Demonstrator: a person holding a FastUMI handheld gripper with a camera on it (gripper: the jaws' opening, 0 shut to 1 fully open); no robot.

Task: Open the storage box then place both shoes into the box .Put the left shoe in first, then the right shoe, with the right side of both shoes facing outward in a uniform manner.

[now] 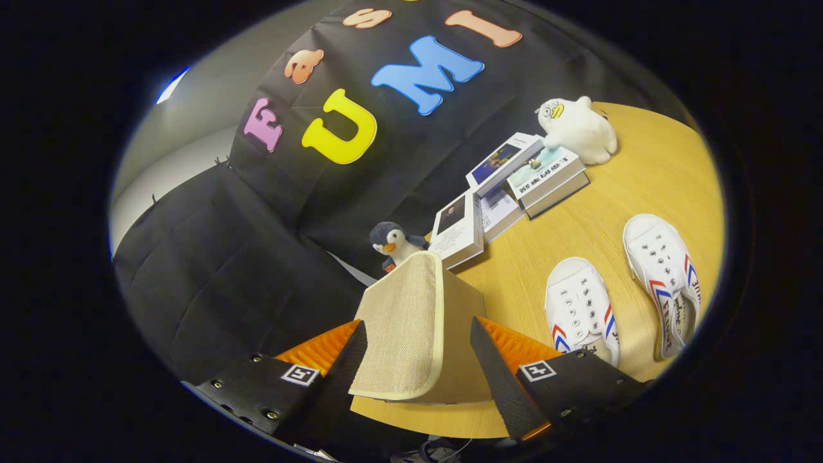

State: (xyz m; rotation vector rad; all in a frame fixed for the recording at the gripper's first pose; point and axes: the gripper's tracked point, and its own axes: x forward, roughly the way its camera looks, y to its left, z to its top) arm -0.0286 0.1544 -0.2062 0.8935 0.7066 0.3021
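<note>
The beige fabric storage box [464, 321] stands on the wooden table [643, 180], right in front of me. Its cloth lid flap [402, 328], edged with pale trim, lies between my fingers. My gripper [418, 323] is open and straddles the flap. One finger sits against the flap's edge, while a strip of the box wall shows between the flap and the other finger. Two white canvas shoes with red and blue stripes lie side by side on the table to the right of the box: the nearer shoe [582, 308] and the farther shoe [662, 276].
Behind the box a small penguin plush [393, 243] stands by the black cloth wall. Several books [508, 186] are spread at the back of the table, and a white duck plush [575, 127] sits on one of them. The table's front edge runs just under my fingers.
</note>
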